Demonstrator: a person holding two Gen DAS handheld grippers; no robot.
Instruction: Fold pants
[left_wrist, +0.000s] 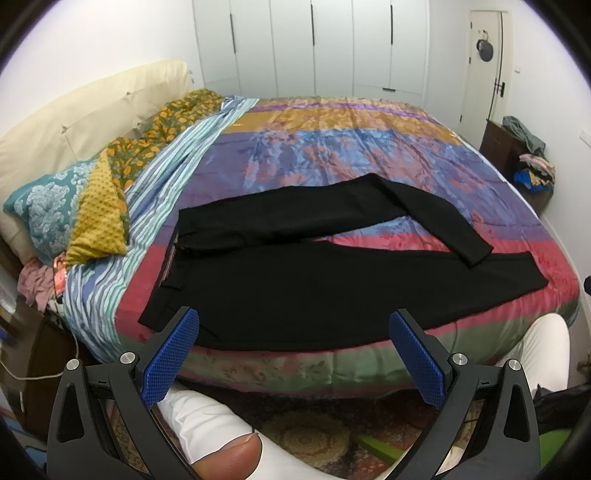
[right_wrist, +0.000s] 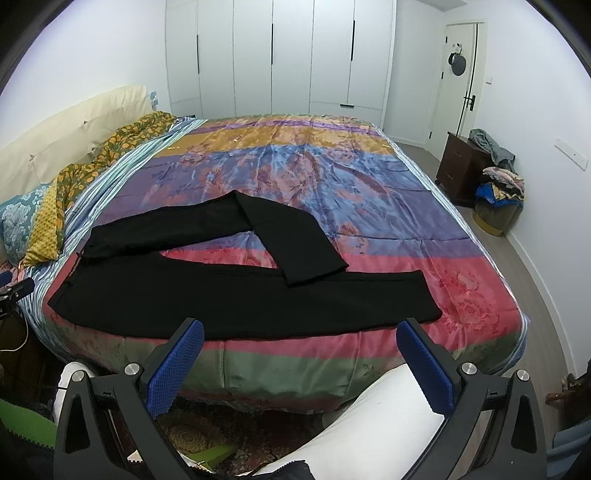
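A home bedroom. A large bed (right_wrist: 295, 177) with a colourful striped satin cover fills the room, pillows (left_wrist: 55, 206) piled against its cream padded headboard (left_wrist: 92, 107). Behind stand white built-in wardrobes (right_wrist: 273, 55), a door (right_wrist: 458, 81) and a dark wooden nightstand (right_wrist: 458, 166) heaped with clothes.

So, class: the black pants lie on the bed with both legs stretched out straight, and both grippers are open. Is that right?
Not quite. One leg of the pants is bent back on itself, as the right wrist view shows. The rest holds: they lie on the bed, left gripper and right gripper open.
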